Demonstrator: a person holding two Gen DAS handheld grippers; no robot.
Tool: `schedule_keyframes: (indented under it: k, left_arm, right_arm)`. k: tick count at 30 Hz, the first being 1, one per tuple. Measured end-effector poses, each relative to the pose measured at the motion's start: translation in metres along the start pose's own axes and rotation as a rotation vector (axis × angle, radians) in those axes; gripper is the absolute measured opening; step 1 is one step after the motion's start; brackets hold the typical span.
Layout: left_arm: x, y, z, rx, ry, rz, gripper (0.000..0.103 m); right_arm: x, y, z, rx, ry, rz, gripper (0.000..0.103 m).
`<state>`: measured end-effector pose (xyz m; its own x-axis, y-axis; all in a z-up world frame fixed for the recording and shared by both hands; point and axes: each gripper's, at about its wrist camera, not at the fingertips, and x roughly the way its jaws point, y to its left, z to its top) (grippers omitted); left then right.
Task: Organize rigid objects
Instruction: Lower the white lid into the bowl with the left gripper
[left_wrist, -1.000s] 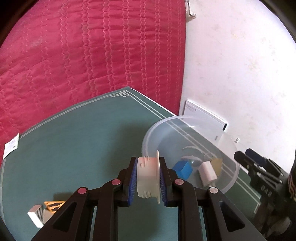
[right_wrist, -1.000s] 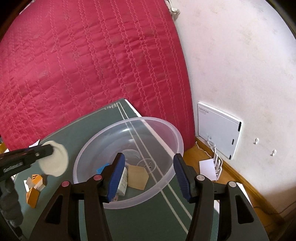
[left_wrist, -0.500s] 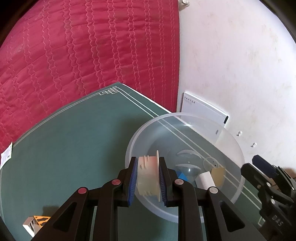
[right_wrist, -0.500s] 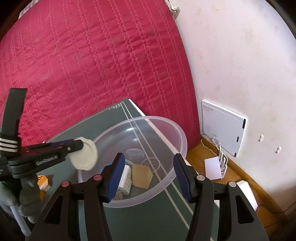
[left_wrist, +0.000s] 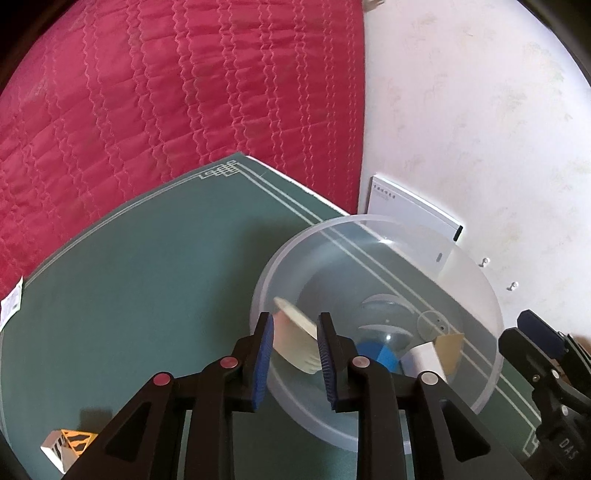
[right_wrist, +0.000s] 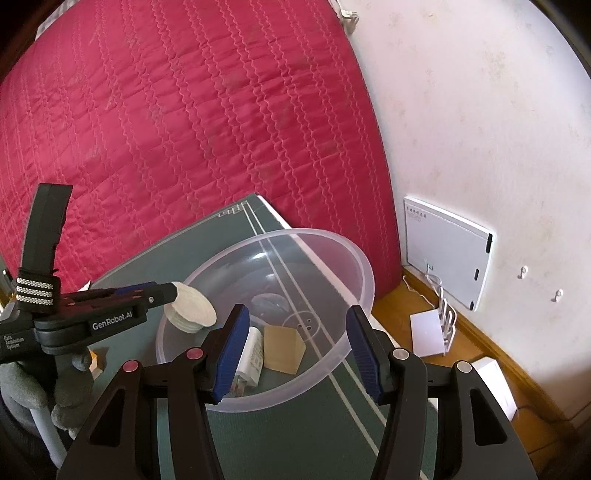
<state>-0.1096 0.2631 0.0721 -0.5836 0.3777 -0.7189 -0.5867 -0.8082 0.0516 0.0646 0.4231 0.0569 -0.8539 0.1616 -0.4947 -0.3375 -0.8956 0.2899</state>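
Fingers (left_wrist: 263, 354) of the left gripper (left_wrist: 295, 321): were opening, blue pads no longer pressing. Between them, tilted and blurred, a white ribbed lid (left_wrist: 295, 343), inside the near-left rim of the clear plastic bowl (left_wrist: 369, 218) and above its floor. Could not tell whether the lid touched either pad. Gripped behind by a grey-gloved hand (right_wrist: 22, 384), left of the bowl.

Fingers of the right gripper (right_wrist: 297, 314): stood apart, with nothing between them, over the near edge of the bowl.

Inside the bowl, on its floor: a blue block (left_wrist: 380, 356), a white plug-like piece (right_wrist: 249, 354) and a tan wooden block (right_wrist: 284, 349), close together on the near side.

Under the bowl, a green bench (left_wrist: 147, 295) with white border lines. Well left of the bowl, on the bench, a small orange-striped block (left_wrist: 75, 439). Beyond the bowl, a red quilt (left_wrist: 184, 92); right of the bowl, a white panel (right_wrist: 447, 251) on the wall.
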Motion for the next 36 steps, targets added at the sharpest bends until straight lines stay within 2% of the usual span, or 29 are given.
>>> schedule_keyframes:
  k: [4, 9, 12, 19, 21, 28, 36]
  left_arm:
    - [-0.003, 0.011, -0.002, -0.028, -0.002, 0.009, 0.03]
    - [-0.009, 0.022, -0.002, -0.054, -0.025, 0.032, 0.044]
    - [-0.007, 0.026, -0.001, -0.061, -0.03, 0.058, 0.046]
    - [0.005, 0.02, -0.006, -0.044, -0.004, 0.078, 0.049]
    - [0.006, 0.017, -0.008, -0.031, -0.006, 0.083, 0.056]
    - [0.012, 0.004, -0.016, 0.015, 0.015, 0.092, 0.064]
    - [0.008, 0.011, -0.015, -0.009, 0.003, 0.105, 0.076]
  right_arm:
    - [0.002, 0.002, -0.003, -0.012, 0.009, 0.002, 0.056]
    - [0.001, 0.004, -0.005, -0.019, 0.01, 0.004, 0.056]
    - [0.001, 0.004, -0.006, -0.019, 0.011, 0.004, 0.056]
    - [0.0, 0.004, -0.006, -0.018, 0.012, 0.006, 0.056]
    - [0.001, 0.004, -0.006, -0.019, 0.012, 0.005, 0.056]
    - [0.001, 0.004, -0.006, -0.02, 0.01, 0.005, 0.056]
    - [0.001, 0.004, -0.006, -0.025, 0.014, 0.003, 0.056]
